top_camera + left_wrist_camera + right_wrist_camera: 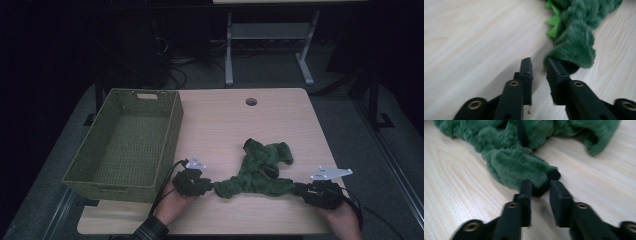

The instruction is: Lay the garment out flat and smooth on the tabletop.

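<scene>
A fuzzy dark green garment (260,172) lies crumpled on the wooden table (225,120), stretched out between both grippers. My left gripper (212,186) sits at its left end. In the left gripper view the left gripper (539,63) is open, and the garment's end (574,47) lies just beyond the right jaw's tip with nothing in the gap. My right gripper (299,189) sits at the garment's right end. In the right gripper view the right gripper (541,185) is open, with the garment's (516,165) black cuff (550,176) lying loosely between the jaw tips.
A green woven basket (177,120) stands empty on the table's left side, close to my left hand. A round cable hole (251,102) is near the table's far edge. Beyond the table are a desk frame (229,50) and cables on the floor.
</scene>
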